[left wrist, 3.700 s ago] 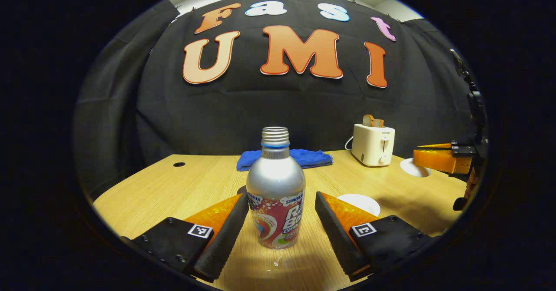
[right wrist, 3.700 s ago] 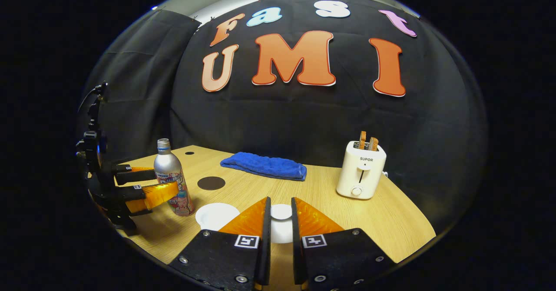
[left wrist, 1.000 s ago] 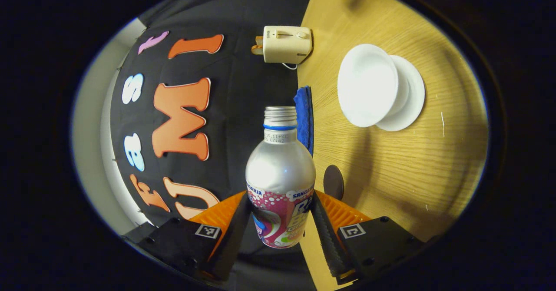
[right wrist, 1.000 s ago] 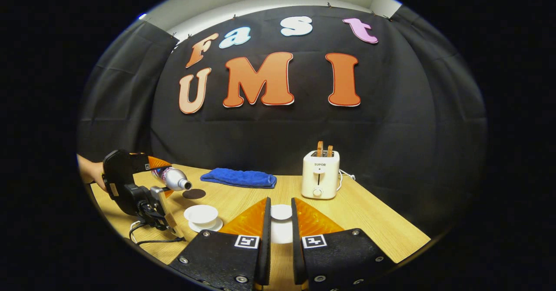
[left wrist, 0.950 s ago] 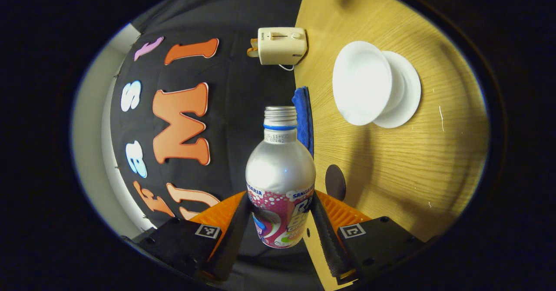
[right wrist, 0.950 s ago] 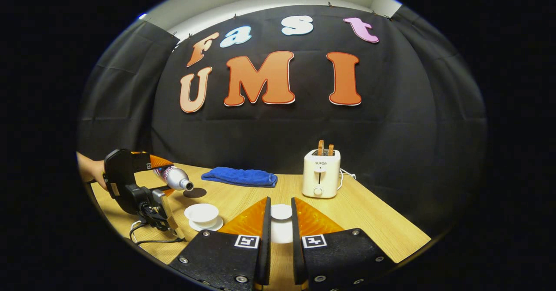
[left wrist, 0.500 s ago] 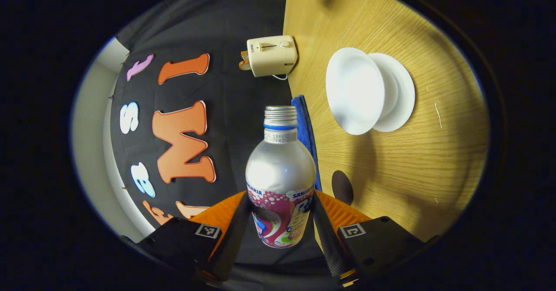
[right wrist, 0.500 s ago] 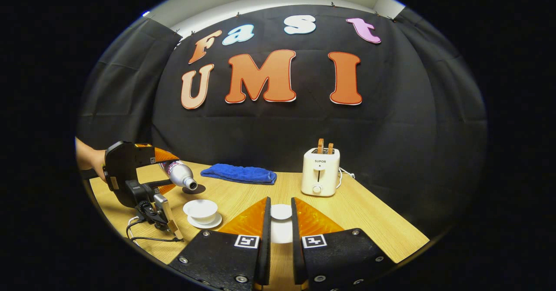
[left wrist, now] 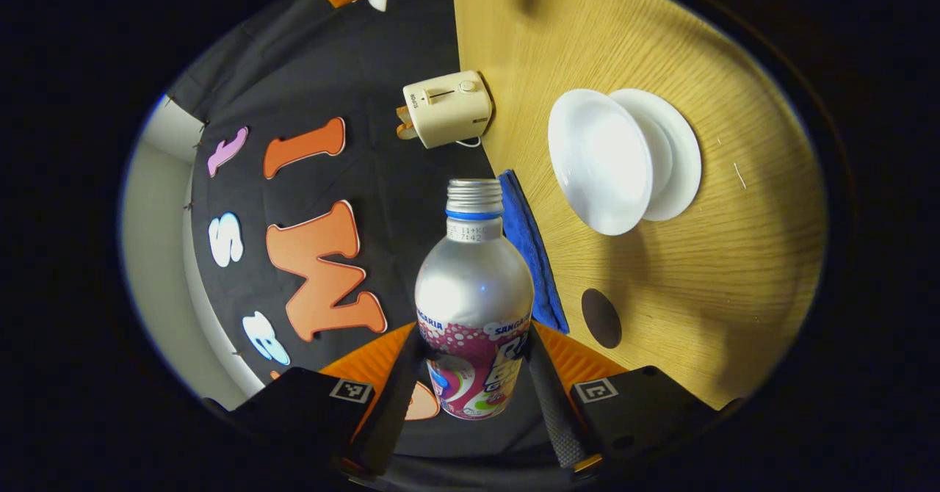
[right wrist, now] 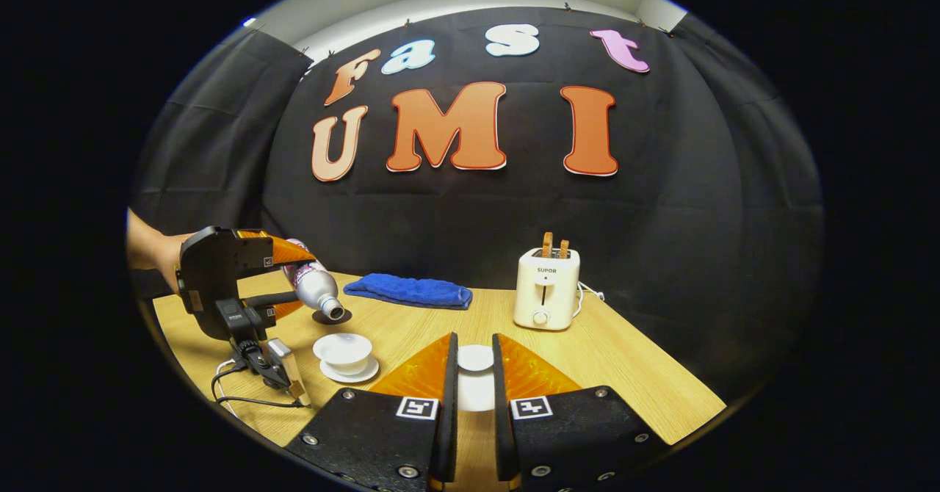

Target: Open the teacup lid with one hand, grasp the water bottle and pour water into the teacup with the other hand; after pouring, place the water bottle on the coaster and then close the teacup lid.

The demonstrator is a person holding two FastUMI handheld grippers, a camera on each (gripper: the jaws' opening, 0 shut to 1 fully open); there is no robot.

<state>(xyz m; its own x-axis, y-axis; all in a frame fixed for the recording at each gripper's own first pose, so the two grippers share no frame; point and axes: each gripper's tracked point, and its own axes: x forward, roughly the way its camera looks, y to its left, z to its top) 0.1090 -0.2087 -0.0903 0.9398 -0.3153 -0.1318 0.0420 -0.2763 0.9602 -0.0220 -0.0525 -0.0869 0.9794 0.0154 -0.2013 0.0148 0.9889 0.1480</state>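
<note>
— Bottle (left wrist: 474, 297) first: where is it?

— Clamped in the left hand-held gripper (left wrist: 470, 374), whose two fingers press on its printed lower half from either side. In the right gripper view the same bottle (right wrist: 314, 283) is off the tabletop (right wrist: 624, 374) and tipped, its open mouth pointing down toward the teacup (right wrist: 342, 350) and sitting a little above and to the left of the cup's rim. I cannot make out any water.

— What else is around it?

— The teacup sits uncovered on its saucer (right wrist: 352, 371). A dark round coaster (right wrist: 332, 316) lies just behind the cup, with a folded blue towel (right wrist: 410, 290) farther back and a toaster (right wrist: 545, 288) with two slices up, off to the right near the black wall. In the left gripper view (which is rolled sideways) the cup (left wrist: 596, 160) and saucer (left wrist: 672, 154) are ahead of the bottle's mouth, the coaster (left wrist: 601, 318) closer in, the towel (left wrist: 530, 253) along the far edge.

— And the right hand-held gripper (right wrist: 474, 382)?

— Nearly closed, a narrow slot between its fingers, with the white lid (right wrist: 475, 358) in that slot at the tips. Whether both fingers truly press on it, I cannot tell. It is held away from the cup, toward the cup's right.

— Room to move?

— Bare wood lies between cup and toaster. A hand (right wrist: 158, 253) holds the left hand-held gripper (right wrist: 290, 275) at the tabletop's left edge, and a cable trails below it.
</note>
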